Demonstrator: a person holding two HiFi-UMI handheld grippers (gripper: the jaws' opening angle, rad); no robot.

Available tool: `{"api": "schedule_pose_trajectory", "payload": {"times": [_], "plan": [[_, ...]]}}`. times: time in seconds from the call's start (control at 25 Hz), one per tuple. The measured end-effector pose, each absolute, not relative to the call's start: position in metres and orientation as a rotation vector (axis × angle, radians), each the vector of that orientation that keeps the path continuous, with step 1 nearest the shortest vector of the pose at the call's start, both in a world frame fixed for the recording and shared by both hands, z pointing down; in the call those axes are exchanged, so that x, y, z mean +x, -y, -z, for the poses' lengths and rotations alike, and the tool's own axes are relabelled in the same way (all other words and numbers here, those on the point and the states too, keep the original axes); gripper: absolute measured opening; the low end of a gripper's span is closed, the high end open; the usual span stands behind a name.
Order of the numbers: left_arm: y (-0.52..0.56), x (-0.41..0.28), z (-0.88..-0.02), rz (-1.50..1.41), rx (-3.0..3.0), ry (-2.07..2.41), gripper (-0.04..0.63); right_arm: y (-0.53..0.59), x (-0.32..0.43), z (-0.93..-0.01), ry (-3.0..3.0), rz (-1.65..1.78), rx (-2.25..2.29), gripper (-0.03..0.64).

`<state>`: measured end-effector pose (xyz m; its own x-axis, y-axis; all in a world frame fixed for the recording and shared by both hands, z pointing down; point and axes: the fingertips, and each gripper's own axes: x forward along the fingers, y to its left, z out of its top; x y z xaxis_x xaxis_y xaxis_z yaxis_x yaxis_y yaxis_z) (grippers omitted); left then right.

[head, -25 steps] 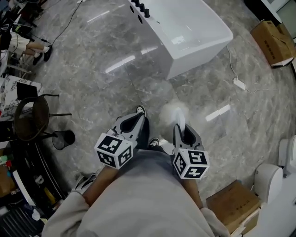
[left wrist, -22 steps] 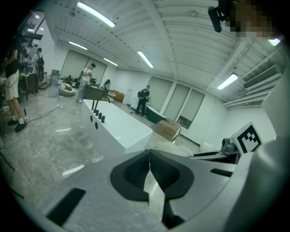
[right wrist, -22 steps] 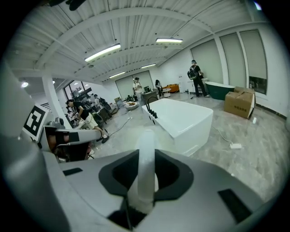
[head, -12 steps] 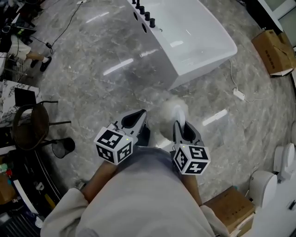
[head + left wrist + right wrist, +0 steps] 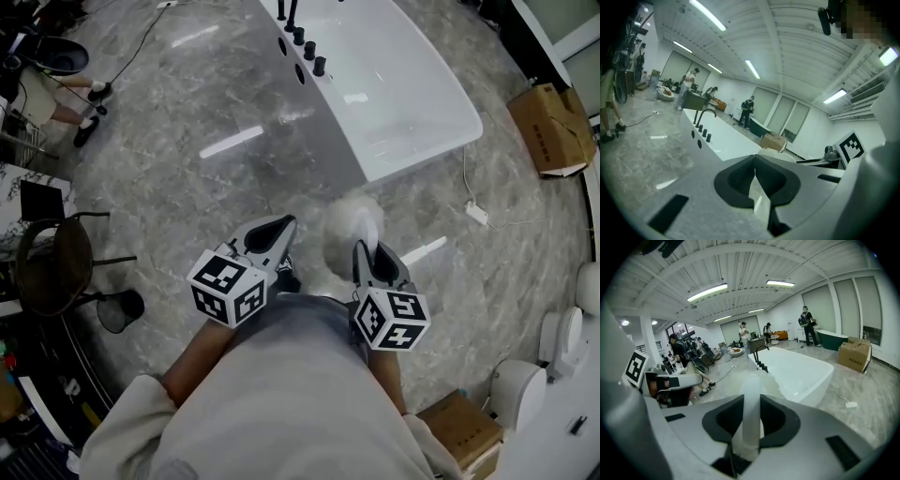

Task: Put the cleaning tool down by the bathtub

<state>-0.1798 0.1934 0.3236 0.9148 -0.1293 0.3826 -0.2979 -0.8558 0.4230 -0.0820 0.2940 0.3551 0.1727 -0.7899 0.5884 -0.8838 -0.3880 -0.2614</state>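
At the far left the chair (image 5: 56,262) had slid a little lower in the head view than a second before, so I judged that the person carrying the rig had walked forward across the grey floor (image 5: 187,178).

The left claw (image 5: 278,228) was clenched and empty. In its own view the two jaws met at the tips with nothing between them, and it was only being carried along at waist height.

Next to it, the cleaning tool (image 5: 352,223) was in the air above the floor, its white fluffy head sticking out in front. The right claw (image 5: 362,249) was grasping it by the pale handle; in the right gripper view that handle stood upright between the two jaws, held on both sides. This grip looked the same as in the earlier pictures, nothing had slipped.

Above and to the right, the bathtub (image 5: 323,131) had come nearer and filled more of the picture, with its row of dark taps (image 5: 302,42) now clearly visible. Its near corner was close to the tool's head, but not touching. At the far right the cardboard box (image 5: 553,127) had also shifted down.

For the task this meant to me that the approach was almost finished. What remained was to lower the tool to the floor beside the tub wall and let go.
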Motion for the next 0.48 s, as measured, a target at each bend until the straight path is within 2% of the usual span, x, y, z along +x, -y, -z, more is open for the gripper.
{"api": "schedule_pose_trajectory", "payload": {"times": [0.48], "plan": [[-0.16, -0.198, -0.335, -0.458, 2.552, 0.346, 0.009, -0.252, -0.081, -0.361, 1.657, -1.022, 2.269, 0.074]]}}
